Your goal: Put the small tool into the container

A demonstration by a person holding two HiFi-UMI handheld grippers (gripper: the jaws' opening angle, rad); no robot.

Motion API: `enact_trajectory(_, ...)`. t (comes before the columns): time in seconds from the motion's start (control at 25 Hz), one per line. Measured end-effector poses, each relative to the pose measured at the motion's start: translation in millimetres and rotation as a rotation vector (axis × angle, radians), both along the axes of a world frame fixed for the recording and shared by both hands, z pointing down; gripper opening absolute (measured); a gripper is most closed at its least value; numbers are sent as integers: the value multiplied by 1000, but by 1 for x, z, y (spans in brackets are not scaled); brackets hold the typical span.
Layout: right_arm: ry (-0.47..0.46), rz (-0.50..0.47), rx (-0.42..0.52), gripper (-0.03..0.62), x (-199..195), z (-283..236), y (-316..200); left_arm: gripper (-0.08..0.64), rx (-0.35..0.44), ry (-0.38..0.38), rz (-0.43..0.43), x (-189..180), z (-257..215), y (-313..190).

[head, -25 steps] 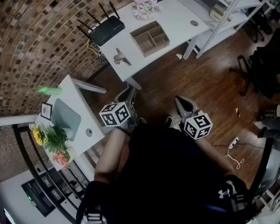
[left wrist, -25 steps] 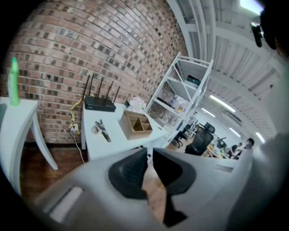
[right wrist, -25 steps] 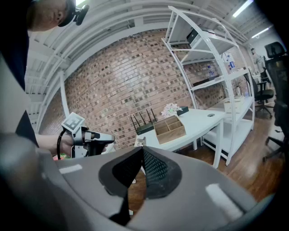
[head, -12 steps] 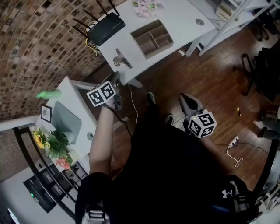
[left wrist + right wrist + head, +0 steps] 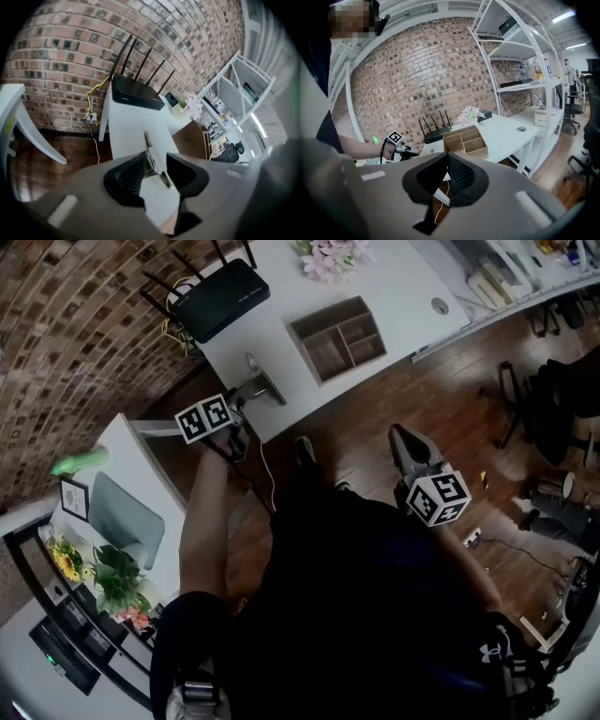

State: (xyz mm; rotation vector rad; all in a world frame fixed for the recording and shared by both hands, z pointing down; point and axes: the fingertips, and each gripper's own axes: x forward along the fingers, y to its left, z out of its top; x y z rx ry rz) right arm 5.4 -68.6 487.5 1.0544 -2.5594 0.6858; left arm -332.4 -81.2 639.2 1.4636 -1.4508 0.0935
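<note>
Black router (image 5: 217,298), pink flowers (image 5: 333,257) near wooden container (image 5: 339,337) on white desk (image 5: 403,287).

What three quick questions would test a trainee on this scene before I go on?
1. True or false: the metal tool already lies in the wooden container.
2. Which gripper is at the tool? A. left gripper B. right gripper
3. What black device stands on the white desk beyond the tool?
Key: 1. False, it lies on the desk. 2. A; its jaws are opening, the tool between them. 3. The router.
</note>
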Motion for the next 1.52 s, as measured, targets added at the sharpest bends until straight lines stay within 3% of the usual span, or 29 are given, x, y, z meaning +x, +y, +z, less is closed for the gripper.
enact_trajectory(0.2,19,-18,-24,3,-32,6,-23,142,-29,74,84,2,17,-12)
enact_trajectory(0.32,23,-20,-24,3,-40,5,-32,74,-52,111,135,9,25,-14)
enact_trajectory(0.52,6,-17,-28,3,-40,7,-50,47,-65,163,126,11,26,-22)
enact_trajectory(0.8,-39,-48,10,3,-34,-2,-77,12,14,79,53,11,-7,-26)
enact_trajectory(1.0,-82,-74,19,3,-31,-5,-87,12,75,-37,77,21,-43,-25)
enact_trajectory(1.4,-85,-62,29,3,-6,-5,-87,12,322,-166,132,56,-147,-60)
enact_trajectory(1.52,-82,-48,37,3,2,-8,-87,12,394,-168,153,74,-173,-73)
